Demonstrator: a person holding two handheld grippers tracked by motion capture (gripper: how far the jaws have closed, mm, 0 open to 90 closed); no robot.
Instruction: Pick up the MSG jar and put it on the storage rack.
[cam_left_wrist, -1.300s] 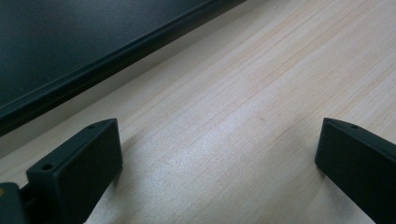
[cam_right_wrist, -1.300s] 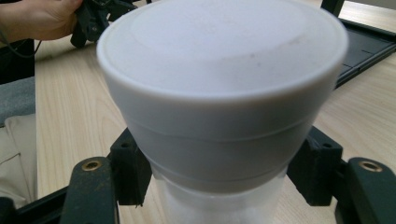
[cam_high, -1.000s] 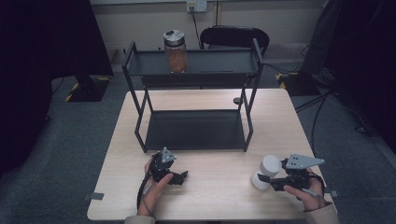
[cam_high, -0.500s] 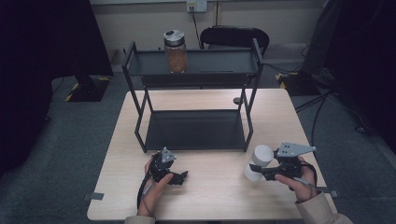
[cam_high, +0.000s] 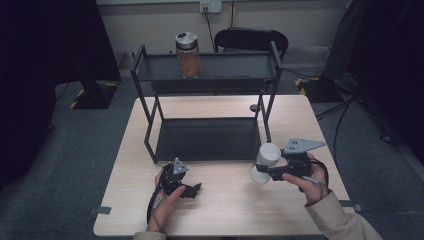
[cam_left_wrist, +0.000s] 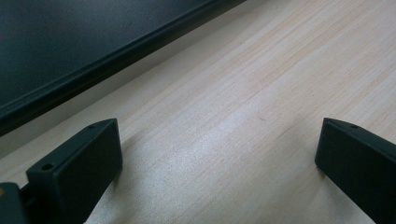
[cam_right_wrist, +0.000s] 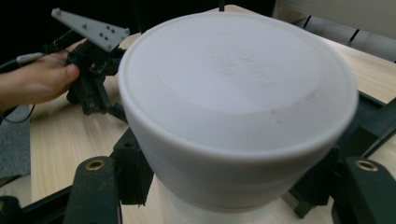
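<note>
— Right gripper?
— Clamped on the white container, lidded end toward its own camera, lifted off the table, just in front of the black rack, by its right leg.
— Left gripper?
— Resting low on the table, near the front edge, jaws spread wide, nothing between them but bare wood.
— On the rack?
— Glass jar on the top shelf, left of centre.

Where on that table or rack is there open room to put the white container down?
The rack's lower shelf is bare. On the upper shelf, the stretch right of the glass jar is free. The table is open between the left gripper and the white container held by the right gripper. Both front corners are crowded by hands.
</note>
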